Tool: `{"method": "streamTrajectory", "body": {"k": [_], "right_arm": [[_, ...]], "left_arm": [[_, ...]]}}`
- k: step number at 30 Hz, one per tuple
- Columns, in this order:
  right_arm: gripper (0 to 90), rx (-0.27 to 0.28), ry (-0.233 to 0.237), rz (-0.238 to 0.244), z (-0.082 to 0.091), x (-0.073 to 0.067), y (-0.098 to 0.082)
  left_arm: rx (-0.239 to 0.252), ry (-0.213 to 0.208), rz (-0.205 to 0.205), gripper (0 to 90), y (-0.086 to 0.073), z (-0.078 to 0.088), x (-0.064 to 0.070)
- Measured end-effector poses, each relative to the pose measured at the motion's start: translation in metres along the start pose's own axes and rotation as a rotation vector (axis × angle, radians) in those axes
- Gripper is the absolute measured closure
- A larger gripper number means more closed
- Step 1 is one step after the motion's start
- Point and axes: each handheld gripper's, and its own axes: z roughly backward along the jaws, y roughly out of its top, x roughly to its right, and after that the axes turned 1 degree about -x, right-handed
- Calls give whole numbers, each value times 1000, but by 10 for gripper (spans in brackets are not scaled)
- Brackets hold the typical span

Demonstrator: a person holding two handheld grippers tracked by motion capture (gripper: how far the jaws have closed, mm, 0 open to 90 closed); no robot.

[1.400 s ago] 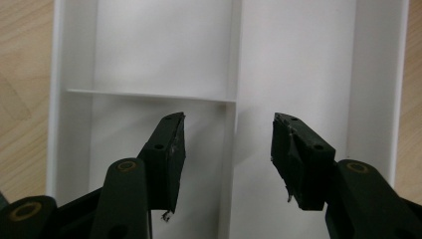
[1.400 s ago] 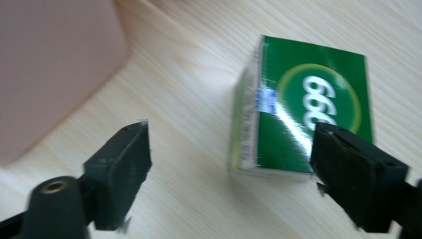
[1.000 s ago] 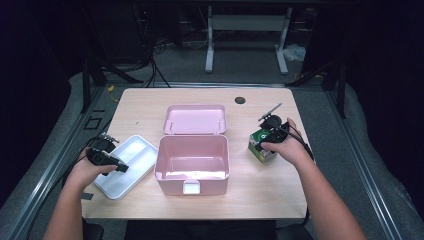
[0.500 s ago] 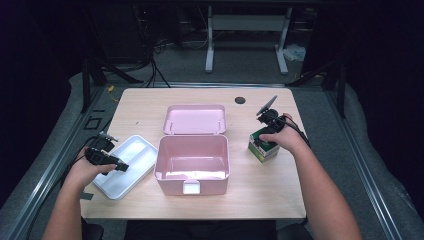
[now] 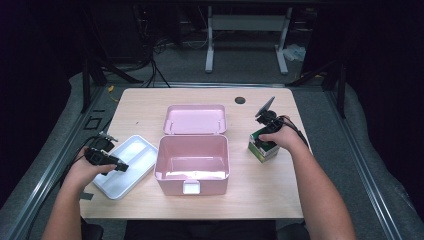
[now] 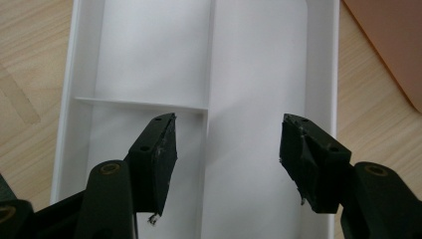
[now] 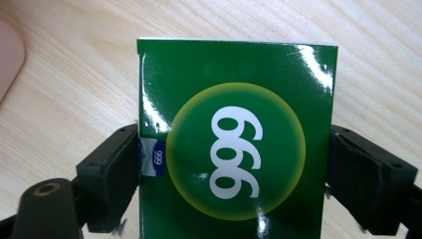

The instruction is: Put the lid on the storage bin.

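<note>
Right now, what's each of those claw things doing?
Left gripper: open, nothing held, over the white tray.
Right gripper: has just been closing, pads against the green box.

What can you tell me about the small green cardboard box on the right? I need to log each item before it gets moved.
The small green cardboard box is glossy, with a yellow-edged green circle bearing white "999" digits and a small blue label at one edge. It stands on the light wooden table, right of the open pink plastic case. The right gripper straddles it, jaws at its two sides and just closing, pads at or near its faces.
</note>
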Motion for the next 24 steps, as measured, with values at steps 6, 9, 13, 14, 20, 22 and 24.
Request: {"method": "streamTrajectory", "body": {"k": [6, 9, 13, 14, 20, 22, 24], "right_arm": [[150, -12, -1, 2, -1, 0, 1], [151, -11, -1, 1, -1, 0, 1], [155, -12, -2, 0, -1, 0, 2], [157, -12, -4, 1, -1, 0, 2], [161, -10, -13, 1, 2, 1, 2], [161, -6, -17, -6, 5, 1, 2], [161, 1, -10, -11, 10, 2, 2]], "left_arm": [[-5, 1, 5, 396, -1, -1, -1], [-6, 2, 5, 396, -1, -1, -1], [-6, -1, 4, 396, -1, -1, -1], [-6, -2, 4, 396, -1, -1, -1], [-8, -1, 7, 395, -1, -1, -1], [-9, -1, 6, 395, -1, -1, -1], [-8, -1, 6, 395, -1, -1, -1]]}}
